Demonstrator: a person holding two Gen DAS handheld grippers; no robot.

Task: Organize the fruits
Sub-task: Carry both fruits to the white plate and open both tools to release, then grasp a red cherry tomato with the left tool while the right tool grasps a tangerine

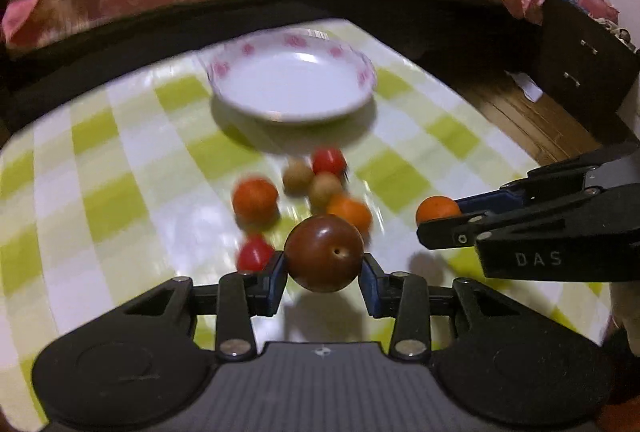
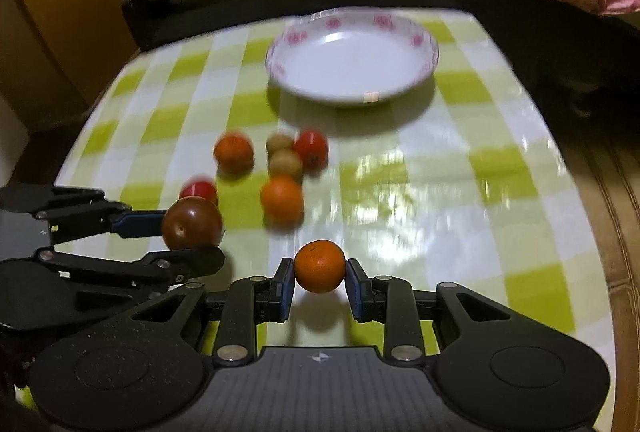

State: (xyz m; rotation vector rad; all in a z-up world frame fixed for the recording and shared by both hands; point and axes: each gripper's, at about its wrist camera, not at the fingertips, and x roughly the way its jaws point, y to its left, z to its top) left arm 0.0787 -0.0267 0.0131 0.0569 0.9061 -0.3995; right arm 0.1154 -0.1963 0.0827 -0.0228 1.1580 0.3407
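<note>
- Far left of the spread, a small red tomato [image 2: 199, 189] sat on the checked tablecloth [image 2: 500, 168], just behind the left tool.
- The left gripper [image 1: 323, 264] was clamped on a dark brown-red fruit [image 1: 324, 252], pads squeezing it at three and nine o'clock, the fruit lifted clear of the cloth.
- Moving right, the loose pile was waiting: an orange fruit [image 2: 234, 152] at its ten o'clock edge, two tan longan-like fruits [image 2: 285, 162] touching in the middle, a second red tomato [image 2: 311, 148] against them, another orange one [image 2: 282, 201] at six o'clock.
- The right gripper [image 2: 319, 272] was closed on a small orange [image 2: 319, 266], held off the table and pinched at its sides.
- Up at twelve o'clock, the white plate [image 2: 416, 80] with pink flowers had nothing in it, and that looked the likely destination.
- Risks from here, as I judged them: both fruits were round and smooth, gripped only at two narrow points, so a quick swing could roll either one out.
- Both tools heading for one plate together could knock into each other.
- A drop from height might bounce a fruit off the shallow rim, or down off the table's near edge.
</note>
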